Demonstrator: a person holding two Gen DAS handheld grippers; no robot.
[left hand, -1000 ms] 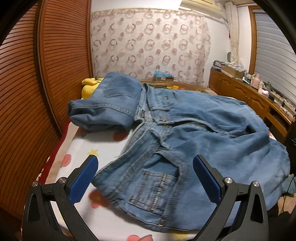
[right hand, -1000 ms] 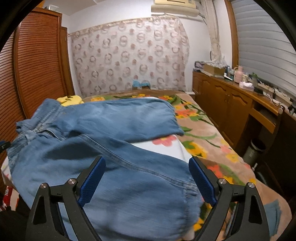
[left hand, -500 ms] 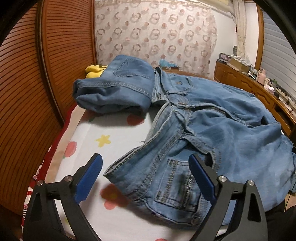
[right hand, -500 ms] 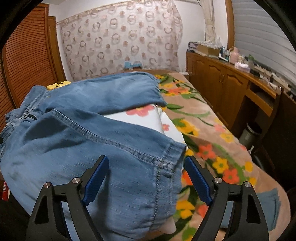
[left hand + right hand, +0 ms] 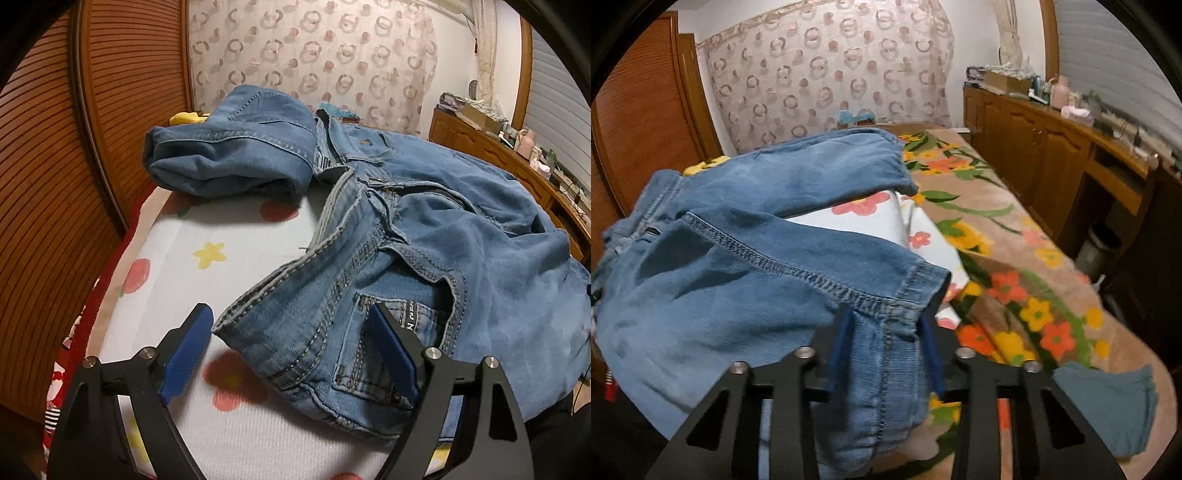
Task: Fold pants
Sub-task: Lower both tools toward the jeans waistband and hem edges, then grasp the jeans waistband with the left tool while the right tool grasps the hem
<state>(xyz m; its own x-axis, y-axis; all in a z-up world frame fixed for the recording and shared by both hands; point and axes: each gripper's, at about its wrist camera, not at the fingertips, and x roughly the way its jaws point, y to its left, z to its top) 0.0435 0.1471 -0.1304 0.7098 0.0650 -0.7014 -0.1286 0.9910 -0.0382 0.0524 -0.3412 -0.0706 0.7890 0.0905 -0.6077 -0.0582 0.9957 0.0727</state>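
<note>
At the bottom of the right wrist view, the right tool point(image 5: 886, 341) has its blue pads pinching the hem of a jeans point(image 5: 746, 280) leg, jaws closing, with the denim bunched between them; the fabric below the pads is blurred and runs out of the lower edge. From there the leg stretches up and left toward the waistband, whose zipper shows at the left edge, partly cut off. A second leg lies beyond it, running from upper left toward the middle right, its cuff resting on the bed. Between the two legs a white flowered sheet point(image 5: 879, 225) shows, and to the right a tan floral blanket point(image 5: 1015, 258) covers the bed. A blue cloth point(image 5: 1108, 406) at lower right is partly hidden by the tool's frame.

Low in the left wrist view, the left tool point(image 5: 291, 347) stands spread wide, jaws closing, around the near corner of the jeans' point(image 5: 461, 258) waistband; its right pad covers part of the back pocket, its left pad sits over bare sheet, and neither presses the denim. The waistband runs up toward the middle, where a folded pair of jeans point(image 5: 236, 155) sits beyond. A wooden slatted door point(image 5: 48, 177) fills the left, and a patterned curtain point(image 5: 314, 62) hangs farthest back.
</note>
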